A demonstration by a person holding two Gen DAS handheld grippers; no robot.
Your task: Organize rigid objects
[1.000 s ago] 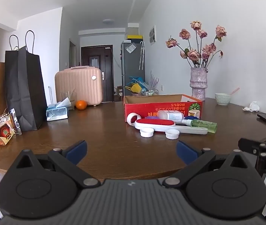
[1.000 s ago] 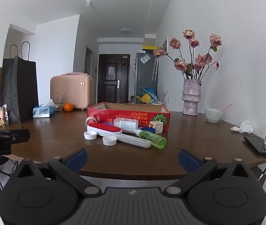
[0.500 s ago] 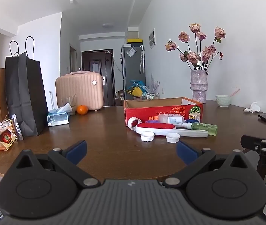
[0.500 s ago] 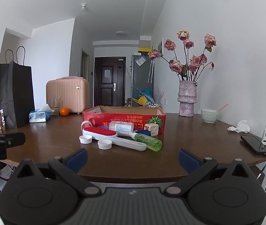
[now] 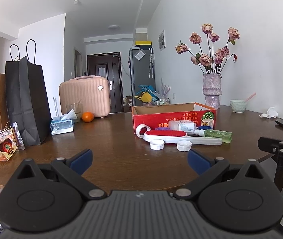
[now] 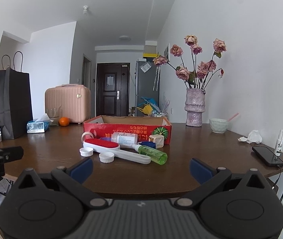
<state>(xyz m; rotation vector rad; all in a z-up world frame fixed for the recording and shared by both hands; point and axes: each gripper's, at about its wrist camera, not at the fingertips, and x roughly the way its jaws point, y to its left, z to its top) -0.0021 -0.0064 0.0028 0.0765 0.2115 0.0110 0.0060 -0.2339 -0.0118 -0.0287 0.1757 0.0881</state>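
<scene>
An open red cardboard box (image 5: 173,115) (image 6: 127,128) stands mid-table. In front of it lie a red-and-white lint brush (image 5: 166,135) (image 6: 103,145), a green spray bottle (image 5: 217,133) (image 6: 151,153), a white bottle (image 5: 182,125) (image 6: 124,138), a tape roll (image 5: 142,129) (image 6: 87,135) and two white caps (image 5: 157,145) (image 6: 106,157). My left gripper (image 5: 139,160) hovers open over the table's near edge, well short of them. My right gripper (image 6: 140,168) is open too, just before the edge, nothing between its fingers.
A black paper bag (image 5: 25,103), snack packets (image 5: 2,145), a tissue pack (image 5: 61,125), an orange (image 5: 87,117) and a pink case (image 5: 84,97) occupy the left. A flower vase (image 6: 195,107), a bowl (image 6: 219,125), a phone (image 6: 267,155) and a small spray (image 6: 279,142) sit right.
Both views have crept closer to the table and tilted slightly upward. The objects on the table have not moved, and both grippers stay open.
</scene>
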